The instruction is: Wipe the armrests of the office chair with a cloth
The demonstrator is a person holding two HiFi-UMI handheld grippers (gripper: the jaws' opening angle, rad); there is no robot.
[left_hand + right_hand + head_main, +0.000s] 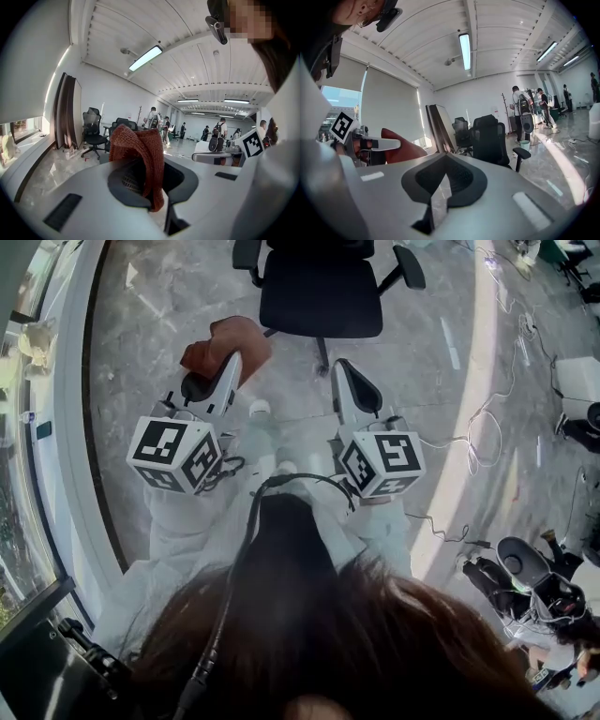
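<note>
A black office chair (319, 296) stands on the floor ahead of me, with one armrest (247, 253) at its left and another armrest (410, 266) at its right. My left gripper (228, 360) is held in the air short of the chair, shut on a rust-red cloth (227, 337). In the left gripper view the cloth (138, 149) bunches up between the jaws and drapes over them. My right gripper (340, 367) hovers beside it, shut with nothing in it. In the right gripper view the gripper (446, 157) faces the chair (490, 137).
Cables (487, 427) trail over the polished floor at the right. A window ledge (70, 427) runs along the left. Dark equipment (525, 568) sits at the lower right. Wooden panels (68, 112) lean on the wall, with other chairs (93, 131) and several people beyond.
</note>
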